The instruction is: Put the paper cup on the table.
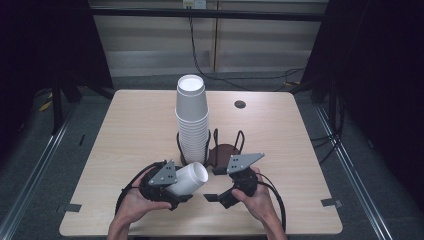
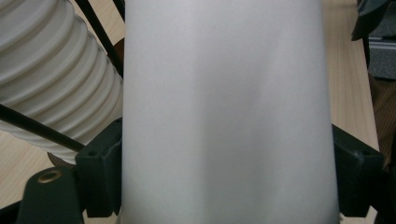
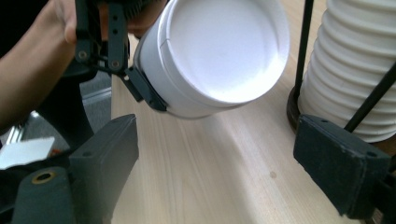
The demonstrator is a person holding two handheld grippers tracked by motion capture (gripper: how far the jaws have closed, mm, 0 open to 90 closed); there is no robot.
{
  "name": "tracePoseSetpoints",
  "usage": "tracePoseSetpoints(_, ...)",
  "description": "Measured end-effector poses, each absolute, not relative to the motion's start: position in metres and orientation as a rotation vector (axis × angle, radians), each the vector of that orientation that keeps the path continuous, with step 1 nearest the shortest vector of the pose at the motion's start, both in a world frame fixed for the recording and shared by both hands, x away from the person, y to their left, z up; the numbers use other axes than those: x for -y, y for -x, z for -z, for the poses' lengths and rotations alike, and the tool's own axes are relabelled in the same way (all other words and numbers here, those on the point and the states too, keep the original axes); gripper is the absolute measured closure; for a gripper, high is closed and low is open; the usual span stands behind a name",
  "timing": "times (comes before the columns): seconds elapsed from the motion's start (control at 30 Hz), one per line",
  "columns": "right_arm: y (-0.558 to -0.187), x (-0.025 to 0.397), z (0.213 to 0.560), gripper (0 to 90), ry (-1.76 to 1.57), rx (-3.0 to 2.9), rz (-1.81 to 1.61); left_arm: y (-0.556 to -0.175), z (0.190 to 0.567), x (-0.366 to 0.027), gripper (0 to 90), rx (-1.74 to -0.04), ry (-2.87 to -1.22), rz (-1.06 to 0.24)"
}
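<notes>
The wooden bench (image 1: 125, 150) stands in a dark room. The left gripper (image 1: 172, 187) squeezes a white cup (image 1: 190, 178). The right gripper (image 1: 216, 184) is open. The cup's bottom is hidden.

Both grippers, left gripper (image 1: 186, 186) and right gripper (image 1: 216, 184), are black, with grey three-cornered plates (small screws visible) and looping black cables.

From above, my table (image 1: 125, 150) is evenly lit by soft overhead light while the room around it sinks into near-black at both sides, and shadows under my hands are faint. In my left gripper view the white cup (image 2: 224, 116) sits so close that it is a soft, featureless blur. In my right gripper view its base (image 3: 224, 51) glares white, nearly washed out.
</notes>
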State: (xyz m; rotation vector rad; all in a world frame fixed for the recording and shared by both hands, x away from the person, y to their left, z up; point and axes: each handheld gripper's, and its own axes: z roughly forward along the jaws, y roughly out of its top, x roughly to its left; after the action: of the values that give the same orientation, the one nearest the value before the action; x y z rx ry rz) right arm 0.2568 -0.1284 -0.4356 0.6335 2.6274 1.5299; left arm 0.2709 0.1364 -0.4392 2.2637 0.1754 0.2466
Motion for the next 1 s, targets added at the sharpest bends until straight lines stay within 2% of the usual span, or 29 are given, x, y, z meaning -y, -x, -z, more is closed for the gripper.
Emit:
tracePoseSetpoints(0.53,-0.266,0.108,0.429,14.5,-0.509,-2.891,-1.16,-0.269,0.431,-0.125,16.6,-0.097,-2.407,-0.293)
tracePoseSetpoints(0.83,-0.276,0.103,0.429,14.7,-0.513,-2.945,-1.068,-0.268,0.437,-0.119,16.6,-0.073,-2.48,-0.296)
tracePoseSetpoints(1.0,-0.28,0.101,0.43,18.1,-0.496,-2.971,-1.034,-0.268,0.438,-0.116,16.6,-0.053,-2.523,-0.286)
